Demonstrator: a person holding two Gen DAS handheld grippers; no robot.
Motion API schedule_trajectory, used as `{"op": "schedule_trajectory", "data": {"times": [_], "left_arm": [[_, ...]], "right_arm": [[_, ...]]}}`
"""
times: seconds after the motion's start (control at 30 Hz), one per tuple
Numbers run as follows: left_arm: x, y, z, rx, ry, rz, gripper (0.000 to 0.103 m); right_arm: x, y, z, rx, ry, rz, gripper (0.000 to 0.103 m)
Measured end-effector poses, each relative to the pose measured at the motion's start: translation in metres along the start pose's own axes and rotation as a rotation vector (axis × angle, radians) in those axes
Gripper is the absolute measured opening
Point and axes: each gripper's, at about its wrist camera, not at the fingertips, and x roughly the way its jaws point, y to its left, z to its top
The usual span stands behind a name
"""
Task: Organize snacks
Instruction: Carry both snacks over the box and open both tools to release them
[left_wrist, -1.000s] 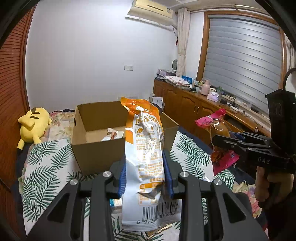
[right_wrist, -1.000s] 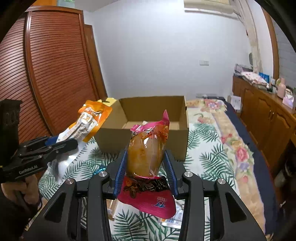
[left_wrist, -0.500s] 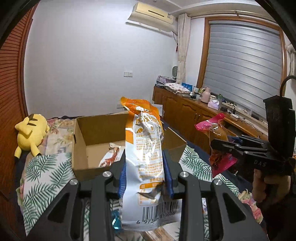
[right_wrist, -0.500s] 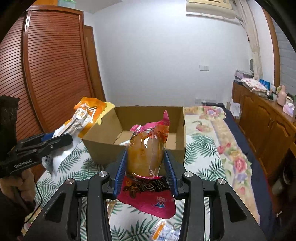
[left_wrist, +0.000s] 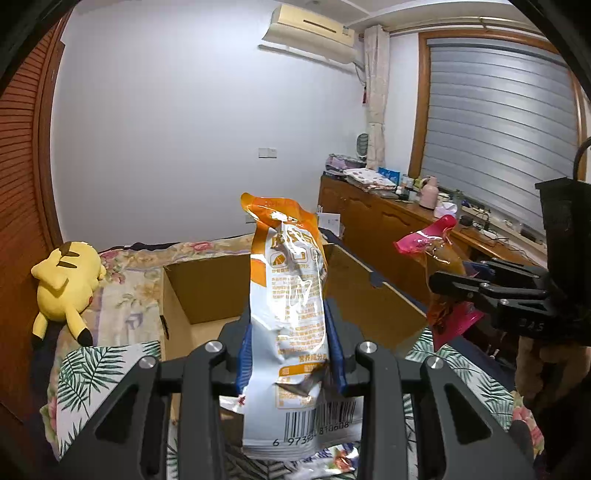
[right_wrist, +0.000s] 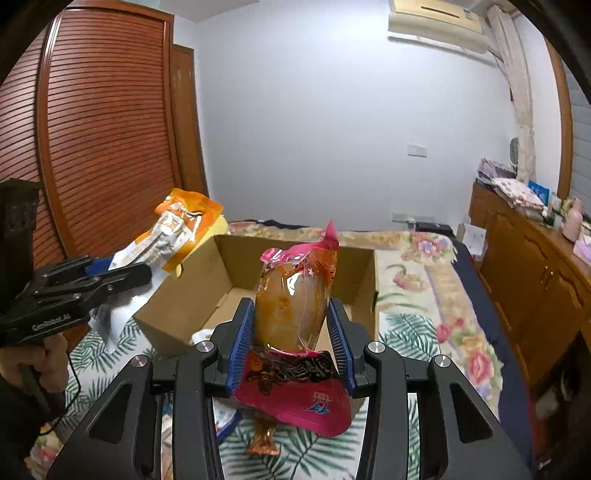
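The left gripper (left_wrist: 291, 354) pinches the orange-white bag (left_wrist: 290, 295) upright; the right gripper (right_wrist: 291, 341) pinches the pink pouch (right_wrist: 295, 299) upright, both before the open box (right_wrist: 354, 266).

Cardboard box (right_wrist: 192, 295) on the bed (right_wrist: 417, 266); plush toy (left_wrist: 66, 277) left; cabinet (right_wrist: 535, 266) right.
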Motion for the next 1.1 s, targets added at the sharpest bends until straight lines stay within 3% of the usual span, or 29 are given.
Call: {"op": "schedule_trajectory", "data": {"times": [0.57,1.1], "left_arm": [[0.064,0.022,-0.004,-0.004,0.106,0.040,0.031],[0.078,0.018,-0.008,0.015,0.157,0.093,0.031]], "right_arm": [[0.078,0.003,0.010,-0.040,0.075,0.017,0.040],[0.113,0.005,-0.012,-0.019,0.192,0.023,0.041]]}}
